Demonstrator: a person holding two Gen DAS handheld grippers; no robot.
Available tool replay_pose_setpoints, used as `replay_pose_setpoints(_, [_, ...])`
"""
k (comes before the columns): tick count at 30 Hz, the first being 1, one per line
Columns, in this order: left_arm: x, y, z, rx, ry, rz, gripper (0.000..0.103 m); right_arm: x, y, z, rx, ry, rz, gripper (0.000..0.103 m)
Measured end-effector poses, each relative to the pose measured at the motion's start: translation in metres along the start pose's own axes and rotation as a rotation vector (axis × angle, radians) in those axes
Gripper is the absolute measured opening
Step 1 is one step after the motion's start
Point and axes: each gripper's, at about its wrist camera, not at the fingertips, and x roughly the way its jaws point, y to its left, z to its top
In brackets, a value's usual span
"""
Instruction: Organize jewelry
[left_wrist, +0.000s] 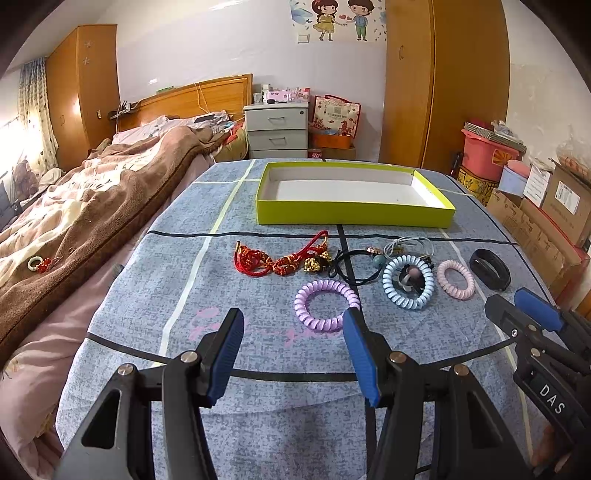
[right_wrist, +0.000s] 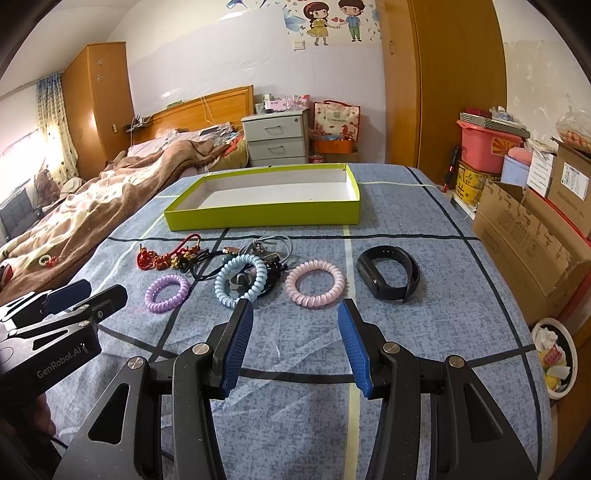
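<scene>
Across the blue-grey checked cloth (right_wrist: 424, 229) lies a row of jewelry: red knotted cord bracelets (left_wrist: 273, 260), purple coil hair tie (left_wrist: 327, 304), light-blue coil tie (left_wrist: 408, 282) over what may be a clip, pink coil tie (right_wrist: 316, 283) and black wristband (right_wrist: 388, 273). Just behind sits an empty lime-green cardboard tray (left_wrist: 354, 214). Nearer us, left gripper (left_wrist: 293, 325) and right gripper (right_wrist: 295, 315) hover with jaws spread, gripping nothing.

Landmark: grey bedside drawer unit (right_wrist: 276, 138) against far wall. Left of it, bed with wooden headboard (right_wrist: 207, 105) and rumpled brown blanket (right_wrist: 122, 188). Right of it, patterned red gift bag (right_wrist: 336, 120), then tall wooden wardrobe (right_wrist: 454, 85). Farther right: pink bin (right_wrist: 484, 146), stacked cardboard boxes (right_wrist: 532, 229). Cartoon couple sticker (right_wrist: 334, 22) on wall above.
</scene>
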Motion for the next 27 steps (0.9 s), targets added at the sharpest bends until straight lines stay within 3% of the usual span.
replay_pose_setpoints(27, [0.0001,0.0029,-0.0018,0.002,0.007,0.001,0.058,0.0,0.0008,-0.0028,0.001,0.001,0.001,0.049])
